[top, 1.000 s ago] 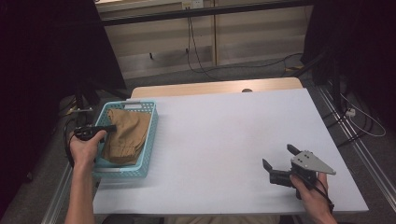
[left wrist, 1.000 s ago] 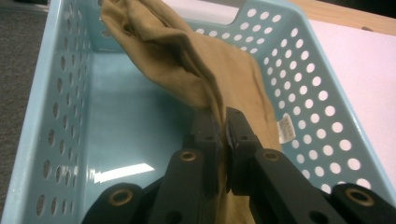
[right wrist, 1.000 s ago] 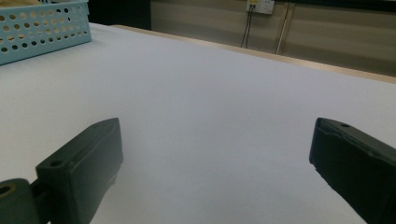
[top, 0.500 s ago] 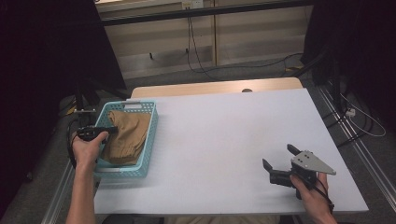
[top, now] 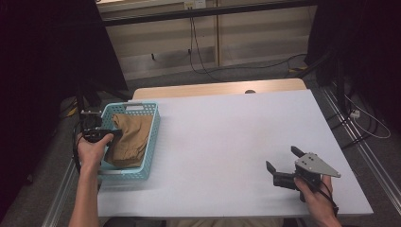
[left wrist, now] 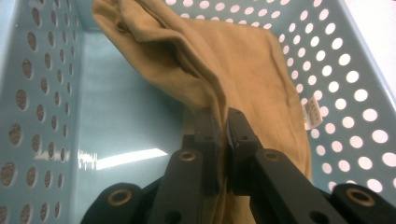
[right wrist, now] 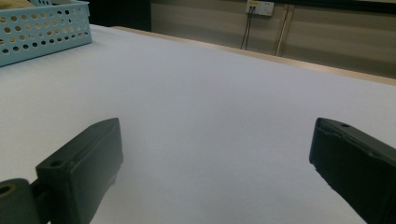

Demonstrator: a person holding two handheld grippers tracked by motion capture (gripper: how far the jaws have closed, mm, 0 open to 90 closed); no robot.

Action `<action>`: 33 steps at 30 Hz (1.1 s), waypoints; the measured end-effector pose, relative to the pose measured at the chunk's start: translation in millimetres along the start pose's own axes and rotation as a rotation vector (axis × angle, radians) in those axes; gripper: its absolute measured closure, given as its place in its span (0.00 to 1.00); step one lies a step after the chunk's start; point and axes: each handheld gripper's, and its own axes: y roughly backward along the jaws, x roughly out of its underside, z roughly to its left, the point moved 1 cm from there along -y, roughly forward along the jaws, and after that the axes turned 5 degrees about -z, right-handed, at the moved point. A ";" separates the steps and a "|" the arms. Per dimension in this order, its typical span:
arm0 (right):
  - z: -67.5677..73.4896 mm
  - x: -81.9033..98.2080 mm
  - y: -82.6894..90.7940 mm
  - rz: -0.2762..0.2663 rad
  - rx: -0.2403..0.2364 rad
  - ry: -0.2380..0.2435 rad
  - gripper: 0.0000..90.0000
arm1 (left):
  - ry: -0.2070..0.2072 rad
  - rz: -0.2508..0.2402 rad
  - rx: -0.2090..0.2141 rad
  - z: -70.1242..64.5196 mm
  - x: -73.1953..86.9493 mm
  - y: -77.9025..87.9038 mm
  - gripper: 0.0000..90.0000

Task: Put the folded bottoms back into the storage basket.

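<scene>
A tan cloth [top: 130,138] lies crumpled inside a light blue perforated basket [top: 149,156] at the table's left edge. My left gripper [top: 112,134] reaches into the basket from its left side. In the left gripper view its jaws [left wrist: 223,128] are shut on a fold of the tan cloth [left wrist: 224,60], which rises toward the basket's far corner. A small white label [left wrist: 312,115] hangs on the cloth's right edge. My right gripper [top: 283,158] rests near the table's front right, held in a hand, jaws wide apart with nothing between them [right wrist: 215,154].
The white table top [top: 227,142] stretches bare between the basket and the right gripper. A wooden strip [top: 213,89] runs along the far edge. Cables [top: 198,42] trail on the floor beyond. The basket's corner [right wrist: 42,25] is far off in the right gripper view.
The left hand has shifted slightly at the basket's left side while gripping the cloth. The right gripper has stayed in place.
</scene>
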 end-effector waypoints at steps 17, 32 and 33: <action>0.4 0.0 -0.2 0.002 -0.006 0.003 0.03 | -0.007 0.045 -0.100 10.6 4.5 -5.4 0.93; 0.6 0.2 -0.6 0.001 -0.011 0.000 0.03 | -0.010 0.063 -0.163 14.1 8.6 -14.2 0.93; 0.7 0.2 -0.6 0.001 -0.010 0.001 0.03 | -0.010 0.062 -0.165 14.2 8.9 -14.9 0.93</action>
